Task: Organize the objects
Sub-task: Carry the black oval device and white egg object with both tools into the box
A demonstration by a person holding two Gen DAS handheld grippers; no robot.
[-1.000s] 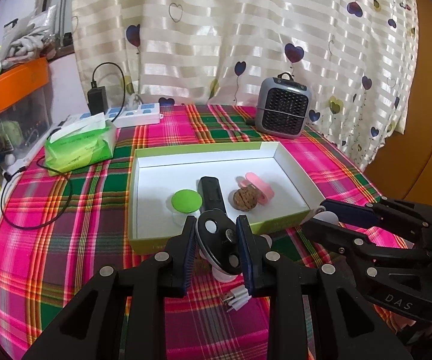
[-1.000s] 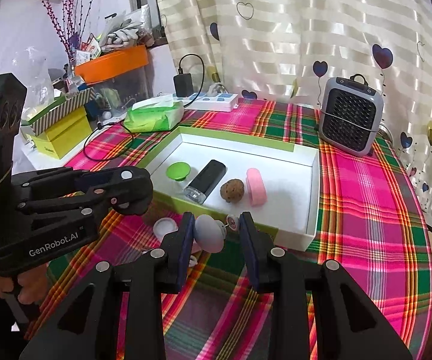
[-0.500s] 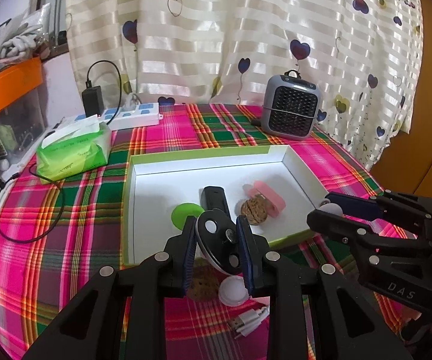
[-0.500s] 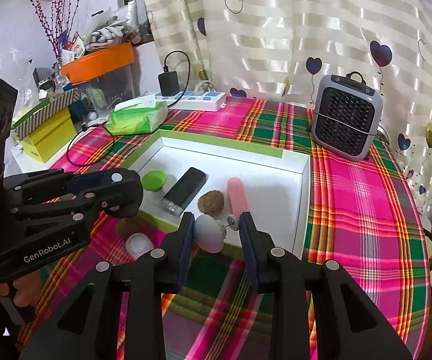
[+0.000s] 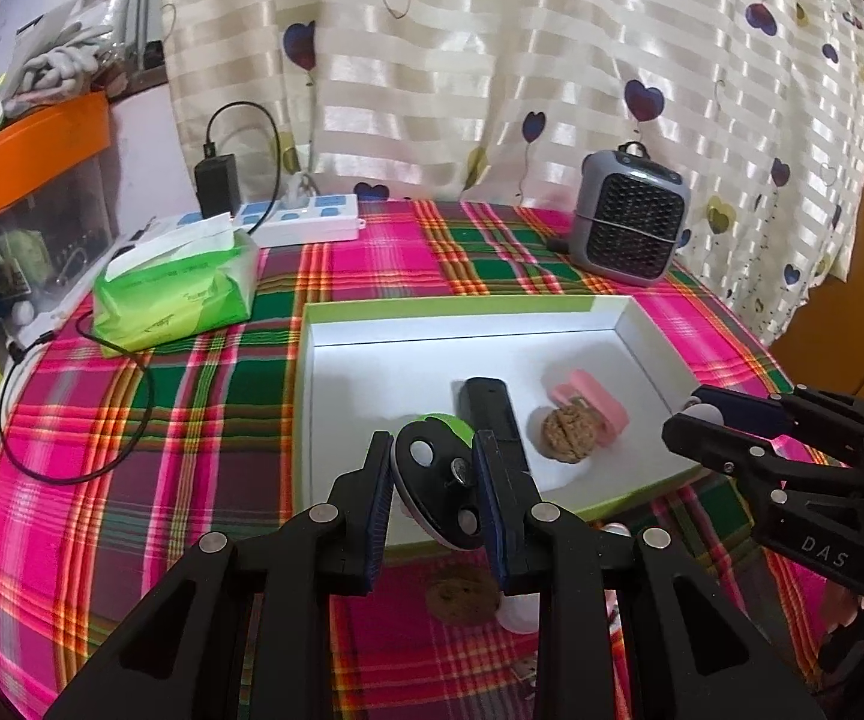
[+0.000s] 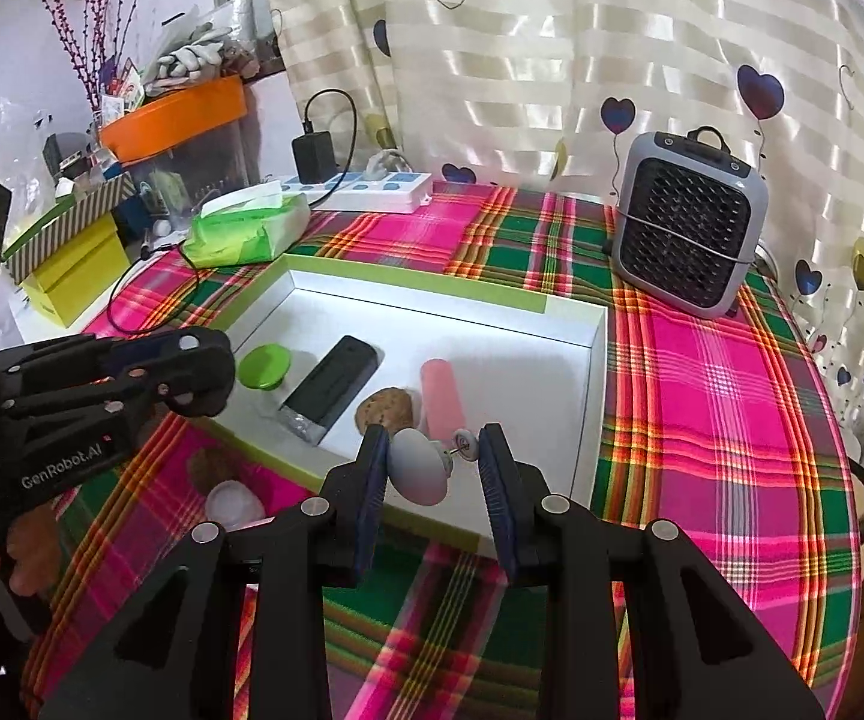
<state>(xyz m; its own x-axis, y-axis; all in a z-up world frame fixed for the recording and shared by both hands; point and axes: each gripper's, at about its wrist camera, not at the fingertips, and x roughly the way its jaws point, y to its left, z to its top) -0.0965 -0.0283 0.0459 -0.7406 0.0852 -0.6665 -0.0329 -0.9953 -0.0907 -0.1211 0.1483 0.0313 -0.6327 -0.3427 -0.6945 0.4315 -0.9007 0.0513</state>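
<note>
The left gripper (image 5: 435,495) has its jaws clamped on a black oval disc (image 5: 437,495) with silver studs, pinched edge-on between both pads over the near rim of the white tray (image 5: 642,330). The right gripper (image 6: 432,465) holds a grey knob (image 6: 417,468) with a small pin; the knob presses the left pad, the pin head sits just beside the right one. Below, on the plaid counter (image 6: 702,396), lie a walnut (image 5: 462,599) and a white cap (image 6: 231,504). Farther in the tray rest a green lid (image 6: 264,365), a black bar (image 6: 336,384), another walnut (image 5: 570,433) and a pink case (image 5: 594,402).
</note>
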